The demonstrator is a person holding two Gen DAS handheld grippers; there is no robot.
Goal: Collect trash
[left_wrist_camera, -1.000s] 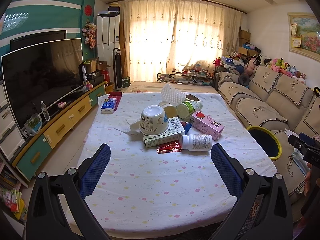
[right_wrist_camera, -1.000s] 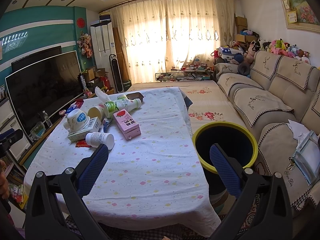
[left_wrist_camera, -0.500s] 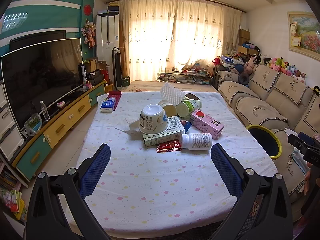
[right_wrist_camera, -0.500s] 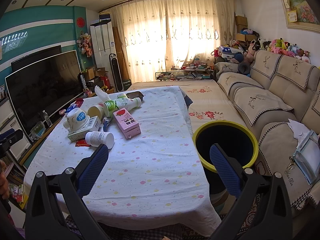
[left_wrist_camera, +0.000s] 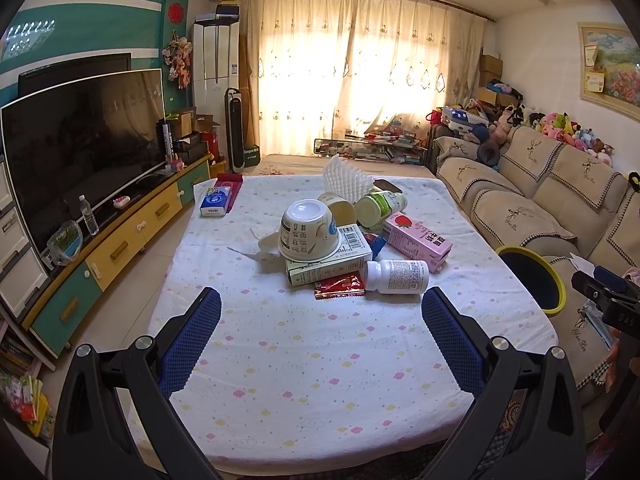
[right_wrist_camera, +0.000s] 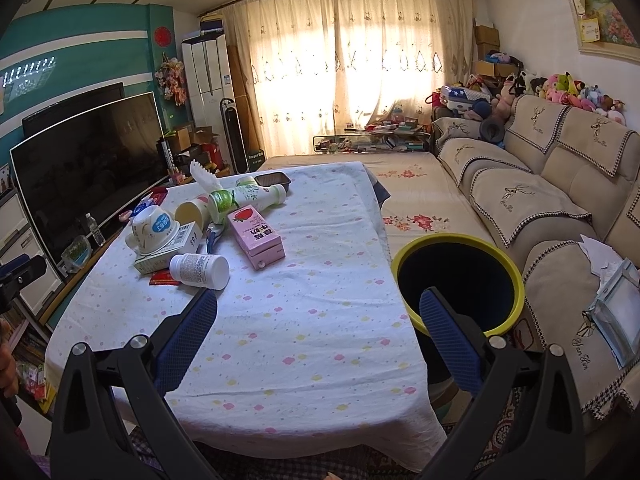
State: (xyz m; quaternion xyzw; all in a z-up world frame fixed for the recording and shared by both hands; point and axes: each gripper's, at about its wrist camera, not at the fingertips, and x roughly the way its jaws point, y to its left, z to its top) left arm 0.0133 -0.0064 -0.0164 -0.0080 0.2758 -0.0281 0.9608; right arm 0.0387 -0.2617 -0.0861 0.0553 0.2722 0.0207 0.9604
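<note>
Both tools are empty and wide apart. The left gripper hangs over the near, bare part of the table, and the trash pile is beyond its tips. The right gripper hangs over the table's right edge, with its right finger in front of the bin.

The trash lies in 1 heap in the middle of the table. A cup stands upside down on a flat box. A white bottle lies on its side just in front of the box, and a red sachet lies partly under the box. A pink carton lies to the right, and a green bottle lies behind it.

I think the heap is the main risk. If the box is pulled first, the cup can slide off and roll. The white bottle is round and lying, so a push from 1 finger can send it rolling to the table edge. The sachet is thin and flat, so the fingers may pinch the cloth instead. The bin stands beside the table, not under it, so a drop released too early can land on the floor or on the sofa.

The bin looks dark inside, and I see nothing in it. I cannot tell if the bottles and the carton are empty.
</note>
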